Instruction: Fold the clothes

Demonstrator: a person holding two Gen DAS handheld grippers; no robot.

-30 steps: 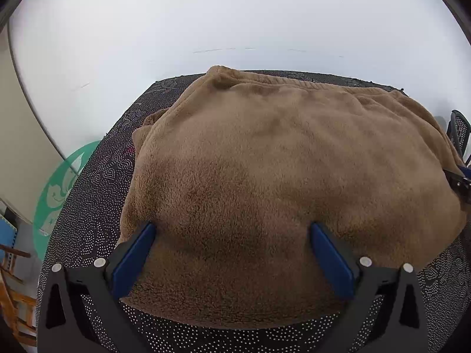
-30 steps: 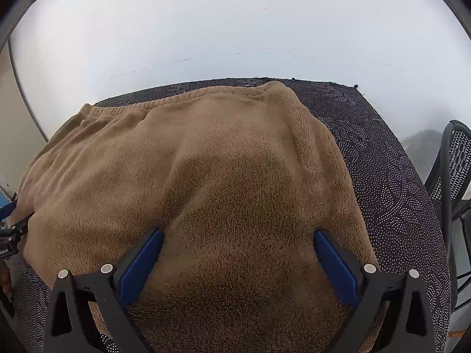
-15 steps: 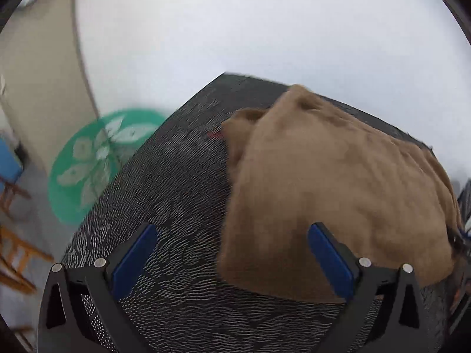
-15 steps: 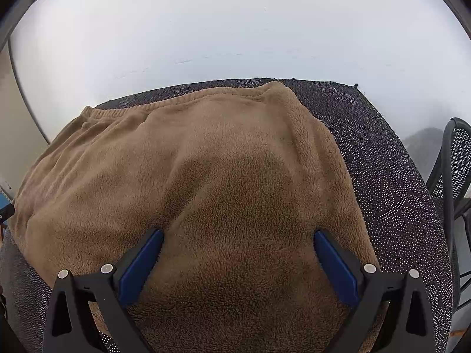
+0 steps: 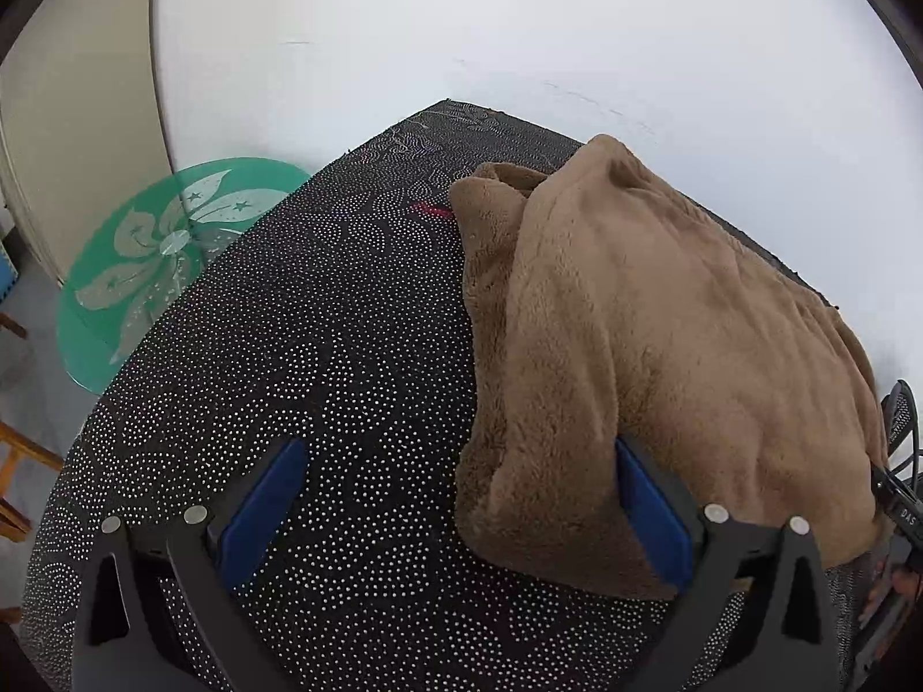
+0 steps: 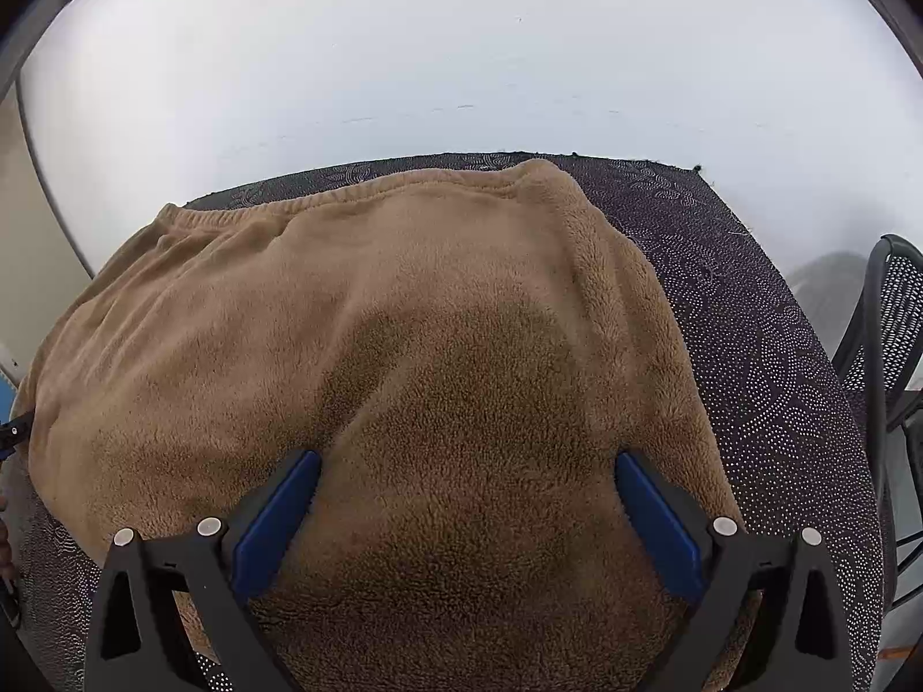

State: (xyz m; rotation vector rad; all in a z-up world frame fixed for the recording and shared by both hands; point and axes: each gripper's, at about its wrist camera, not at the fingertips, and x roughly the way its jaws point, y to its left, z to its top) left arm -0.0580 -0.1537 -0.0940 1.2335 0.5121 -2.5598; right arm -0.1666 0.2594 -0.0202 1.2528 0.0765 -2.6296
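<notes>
Black tablecloth (image 5: 323, 346) w/ white dotted swirl pattern, covering table right up to a plain white wall (image 5: 519, 29) behind. Corner of table visible at back in left wrist view, another corner at far right in right wrist view. Small red mark (image 5: 430, 209) on cloth just beside garment's far left edge. Beige door or panel (image 5: 75, 132) at left of wall. Round green glass side table (image 5: 167, 254) w/ white flower motif on floor beyond table's left edge; orange wooden frame (image 5: 23, 461) bits nearby, too cropped to ID. Black mesh chair (image 6: 888, 334) off table's right side.

Brown fleece garment (image 6: 404, 357) lying spread on cloth, toward right part of table in left wrist view; elasticated hem along far edge, near wall. Left side doubled over, thick rounded fold running front to back.

Left gripper (image 5: 456, 496): jaws wide apart, nothing clasped; left finger over bare cloth, right finger touching fold edge of fleece. Right gripper (image 6: 467, 501): jaws wide apart, both fingers down on fleece, fabric bulging between them but not pinched.
</notes>
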